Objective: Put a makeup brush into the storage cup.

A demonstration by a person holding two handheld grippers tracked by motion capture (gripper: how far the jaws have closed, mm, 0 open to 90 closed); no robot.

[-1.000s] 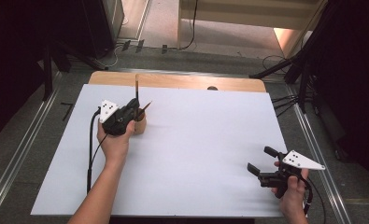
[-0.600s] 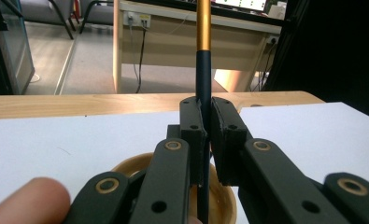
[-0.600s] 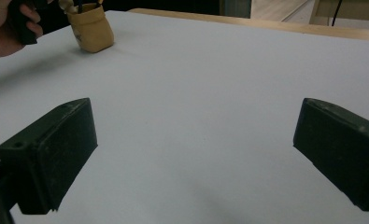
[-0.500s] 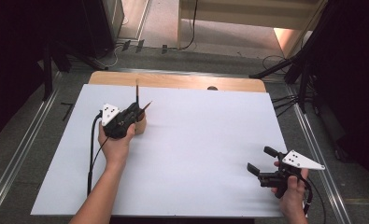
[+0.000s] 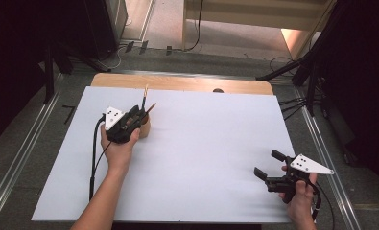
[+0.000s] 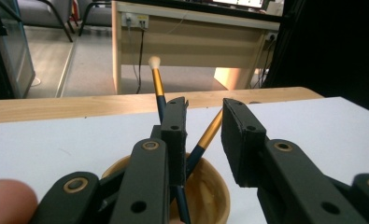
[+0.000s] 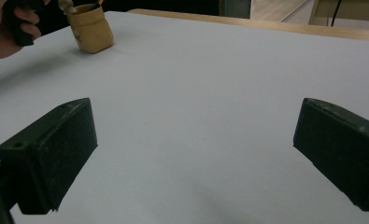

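A small wooden cup [image 5: 145, 128] stands on the white tabletop [image 5: 201, 143] at the left, holding two brushes with gold ferrules. My left gripper [image 5: 140, 112] hovers right over the cup's near rim. In the left gripper view its jaws [image 6: 204, 105] stand a little apart. The leaning brush [image 6: 209, 133] rises through the gap without touching either pad, and the upright white-tipped brush [image 6: 158, 86] passes behind the left jaw. The cup [image 6: 210, 191] sits just below. My right gripper [image 5: 266, 163] rests wide open near the front right corner with nothing between its jaws [image 7: 196, 140].
A bare wooden strip [image 5: 177, 82] runs along the far edge of the table. Beyond it are floor, cables and a desk. In the right gripper view the cup [image 7: 92, 28] and the other hand [image 7: 4, 28] appear far off across the white sheet.
My left gripper has drifted very slightly toward the person over the cup. The right gripper has not moved.
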